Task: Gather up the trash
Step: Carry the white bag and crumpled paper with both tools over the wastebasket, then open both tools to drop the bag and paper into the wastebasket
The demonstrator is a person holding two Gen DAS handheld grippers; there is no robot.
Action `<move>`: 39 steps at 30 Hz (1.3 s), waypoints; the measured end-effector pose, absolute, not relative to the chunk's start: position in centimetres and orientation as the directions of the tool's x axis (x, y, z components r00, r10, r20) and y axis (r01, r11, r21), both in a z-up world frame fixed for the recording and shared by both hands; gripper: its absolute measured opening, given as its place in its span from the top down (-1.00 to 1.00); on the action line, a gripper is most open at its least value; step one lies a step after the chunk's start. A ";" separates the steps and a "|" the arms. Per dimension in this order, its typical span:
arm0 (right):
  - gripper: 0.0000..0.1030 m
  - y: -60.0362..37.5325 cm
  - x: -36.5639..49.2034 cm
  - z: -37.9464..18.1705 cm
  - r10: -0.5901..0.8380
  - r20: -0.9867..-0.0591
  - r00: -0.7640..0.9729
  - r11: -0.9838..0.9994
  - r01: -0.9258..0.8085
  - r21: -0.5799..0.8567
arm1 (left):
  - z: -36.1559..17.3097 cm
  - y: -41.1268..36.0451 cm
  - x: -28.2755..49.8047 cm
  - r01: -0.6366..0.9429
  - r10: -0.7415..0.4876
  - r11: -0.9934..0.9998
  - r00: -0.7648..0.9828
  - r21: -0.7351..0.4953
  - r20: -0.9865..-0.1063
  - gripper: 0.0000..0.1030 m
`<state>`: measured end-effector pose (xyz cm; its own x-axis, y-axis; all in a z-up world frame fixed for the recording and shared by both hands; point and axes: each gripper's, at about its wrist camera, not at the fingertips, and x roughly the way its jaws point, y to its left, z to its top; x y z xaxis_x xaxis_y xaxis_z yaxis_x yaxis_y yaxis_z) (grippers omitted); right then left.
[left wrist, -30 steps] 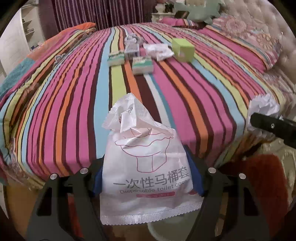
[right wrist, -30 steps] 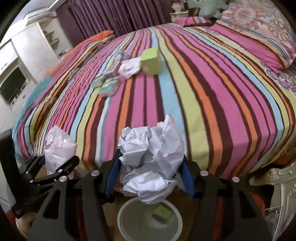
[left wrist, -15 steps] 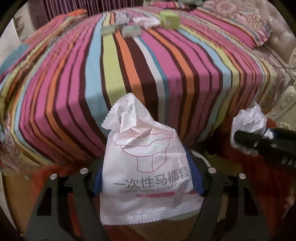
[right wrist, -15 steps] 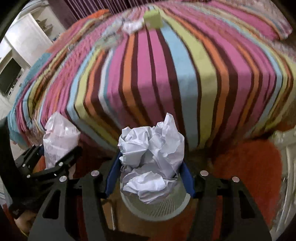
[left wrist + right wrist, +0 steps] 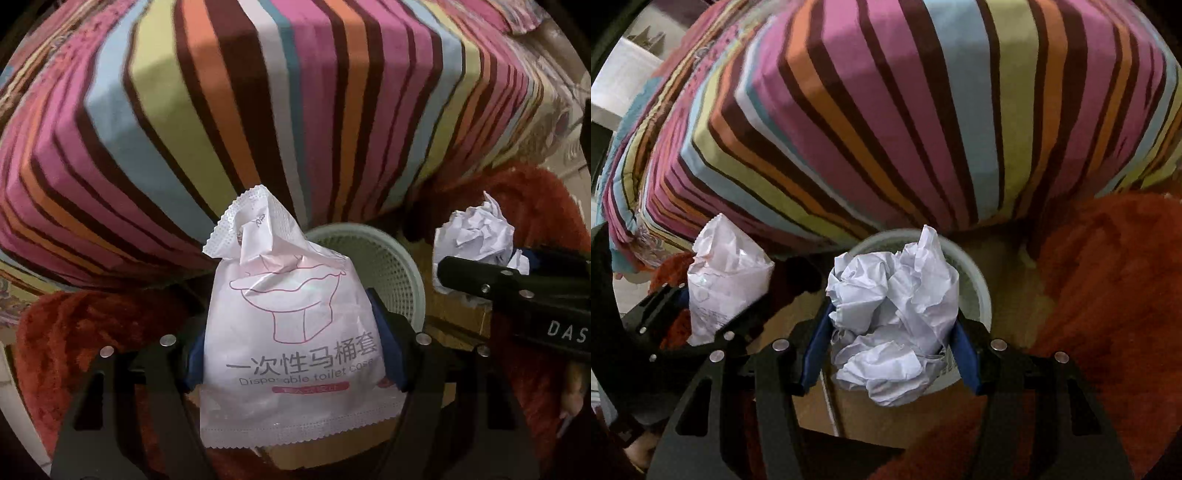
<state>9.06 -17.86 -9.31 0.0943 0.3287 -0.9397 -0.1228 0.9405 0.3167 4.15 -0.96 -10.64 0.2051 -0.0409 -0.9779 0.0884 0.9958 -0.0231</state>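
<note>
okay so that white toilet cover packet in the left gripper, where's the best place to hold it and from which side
Across its flat lower half, as the left gripper does now: one of the fingers on each side edge of the toilet cover packet, coming from its sealed bottom end. The body there is wide and smooth, while the torn top is crumpled and floppy, so it would probably fold or slip.

The left gripper (image 5: 291, 354) is held forward and tilted downward, its jaws clamped on a packet. The right gripper (image 5: 886, 350) is held beside it, likewise tilted downward, its jaws pressed against crumpled paper.
</note>
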 end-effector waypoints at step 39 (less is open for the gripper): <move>-0.09 -16.1 13.0 -23.7 0.244 -0.909 -0.338 0.969 0.109 0.220 | -27.8 -0.9 7.4 -0.153 -0.179 0.979 -0.299 -0.138 -0.937 -0.39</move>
